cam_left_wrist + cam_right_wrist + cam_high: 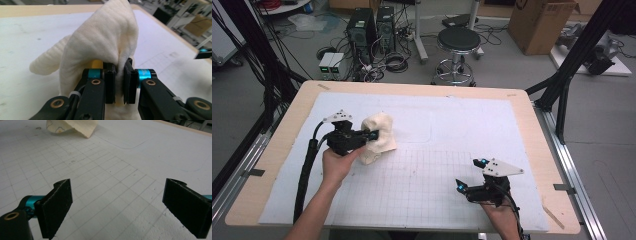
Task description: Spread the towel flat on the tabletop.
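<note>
The left tool (371,134) is clamped on a fold of the cream cloth (379,136); the cloth is bunched up at the left side of the tabletop (282,145), well in from its edges; part of it hangs down to the white mat (462,120). The right tool (468,175) has its jaws wide apart with nothing between them; it sits low near the front edge, well apart from the cloth; the gridded mat between the two is bare, so there is plenty of room to move.
</note>
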The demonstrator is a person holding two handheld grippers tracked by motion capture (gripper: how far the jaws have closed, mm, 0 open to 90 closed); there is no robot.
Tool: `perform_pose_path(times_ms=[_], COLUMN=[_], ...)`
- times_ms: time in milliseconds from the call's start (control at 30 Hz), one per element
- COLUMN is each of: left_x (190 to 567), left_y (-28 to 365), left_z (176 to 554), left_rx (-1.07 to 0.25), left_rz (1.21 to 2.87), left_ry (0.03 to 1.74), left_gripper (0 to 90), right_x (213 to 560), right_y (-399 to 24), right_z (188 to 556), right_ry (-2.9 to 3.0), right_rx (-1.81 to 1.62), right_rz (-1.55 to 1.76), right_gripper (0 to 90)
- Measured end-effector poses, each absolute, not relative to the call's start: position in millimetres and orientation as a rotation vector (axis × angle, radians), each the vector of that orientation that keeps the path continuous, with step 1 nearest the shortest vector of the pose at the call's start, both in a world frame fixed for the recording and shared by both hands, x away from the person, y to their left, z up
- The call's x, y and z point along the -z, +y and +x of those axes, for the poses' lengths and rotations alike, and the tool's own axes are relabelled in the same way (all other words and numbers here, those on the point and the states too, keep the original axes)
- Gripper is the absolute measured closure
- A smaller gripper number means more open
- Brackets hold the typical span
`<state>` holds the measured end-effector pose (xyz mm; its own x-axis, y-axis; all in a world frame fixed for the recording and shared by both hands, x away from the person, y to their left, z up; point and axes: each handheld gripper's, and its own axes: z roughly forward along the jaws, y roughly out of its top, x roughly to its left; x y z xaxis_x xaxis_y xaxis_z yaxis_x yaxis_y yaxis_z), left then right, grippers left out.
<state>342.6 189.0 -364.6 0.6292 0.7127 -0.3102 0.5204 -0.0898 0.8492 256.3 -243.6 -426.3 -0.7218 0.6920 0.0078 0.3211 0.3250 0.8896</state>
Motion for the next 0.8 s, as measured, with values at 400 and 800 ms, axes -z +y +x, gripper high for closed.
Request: perform_pose_path(times_ms=[400, 800], left_x=[350, 388], left_y=[126, 86], left_z=[324, 336], left_rx=[-0.111, -0.042], left_rz=[1.760, 1.870], left_ry=[0.846, 0.880], left_gripper=[82.1, 81.1], right_x=[426, 426], right_y=[-243, -241], right_z=[257, 256], right_ry=[2.223, 2.229], right_rx=[-1.361, -1.360], right_rz=[0.892, 0.880], right_gripper=[8.7, 8.7])
